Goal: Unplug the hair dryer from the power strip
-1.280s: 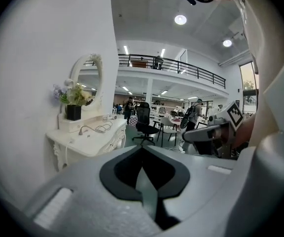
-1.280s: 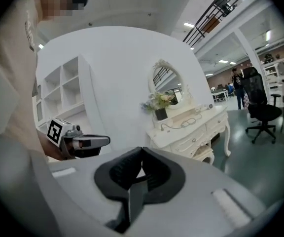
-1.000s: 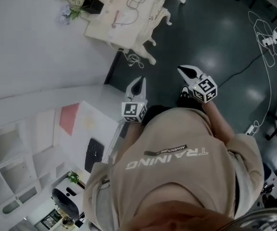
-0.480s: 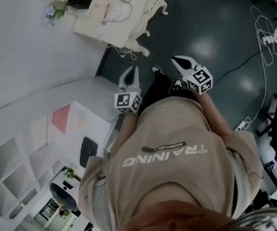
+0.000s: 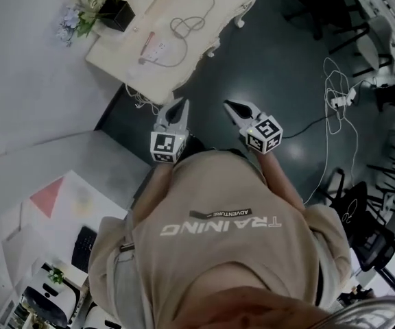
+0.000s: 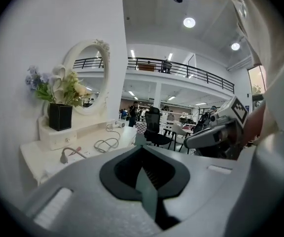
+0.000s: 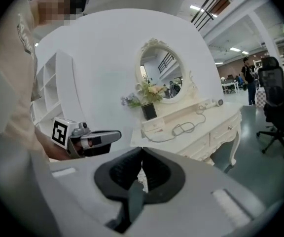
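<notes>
Both hand-held grippers are empty with jaws pressed together. The left hand-held gripper (image 5: 177, 110) and the right hand-held gripper (image 5: 237, 108) are held out over the dark floor, short of the table (image 5: 132, 67).

Key relation: the power strip (image 5: 158, 47) lies on the table ahead of the left gripper and a little to its left. That makes the left gripper the nearer one; the right is further off to the side. The cable (image 5: 186, 26) loops on from the strip along the table's length, toward the far end.

The head view gives the layout from above, but I can't pick out the dryer in it. The right gripper view shows the dryer (image 7: 212, 102) lying at the far end of the table, well apart from the strip, and the mirror (image 7: 160, 70) behind. The left gripper view shows the strip end low and close; the plug itself is too small to tell.

Likely step: approaching, no reach yet.
</notes>
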Demonstrator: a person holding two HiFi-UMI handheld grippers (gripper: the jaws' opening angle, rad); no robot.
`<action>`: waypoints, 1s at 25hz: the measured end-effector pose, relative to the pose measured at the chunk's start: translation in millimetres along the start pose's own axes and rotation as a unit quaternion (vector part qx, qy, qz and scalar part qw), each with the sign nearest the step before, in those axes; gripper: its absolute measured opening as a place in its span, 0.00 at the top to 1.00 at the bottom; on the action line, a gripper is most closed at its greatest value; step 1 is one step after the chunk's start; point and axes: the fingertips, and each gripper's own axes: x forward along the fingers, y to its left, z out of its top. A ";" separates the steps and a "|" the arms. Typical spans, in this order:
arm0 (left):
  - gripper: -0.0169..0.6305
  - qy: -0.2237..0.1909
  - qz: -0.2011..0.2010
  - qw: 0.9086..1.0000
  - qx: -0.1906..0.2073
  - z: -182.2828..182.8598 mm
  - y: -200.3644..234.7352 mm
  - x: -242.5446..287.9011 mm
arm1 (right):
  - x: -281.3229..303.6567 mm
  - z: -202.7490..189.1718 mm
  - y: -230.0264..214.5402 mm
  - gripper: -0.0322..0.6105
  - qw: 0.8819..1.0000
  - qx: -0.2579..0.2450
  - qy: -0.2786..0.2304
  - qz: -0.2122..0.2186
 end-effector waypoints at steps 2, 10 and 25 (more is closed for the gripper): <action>0.96 0.001 0.001 1.000 -0.001 -1.1 24.9 12.4 | 25.4 15.0 -10.3 0.94 1.000 0.025 -0.003 0.004; 0.96 0.033 0.040 0.997 -0.048 -24.0 88.2 33.3 | 104.9 45.4 -39.2 0.94 0.998 -0.002 0.037 0.044; 0.96 0.079 0.303 0.944 -0.106 -0.5 166.2 96.8 | 228.2 95.9 -118.3 0.94 0.941 -0.089 0.113 0.307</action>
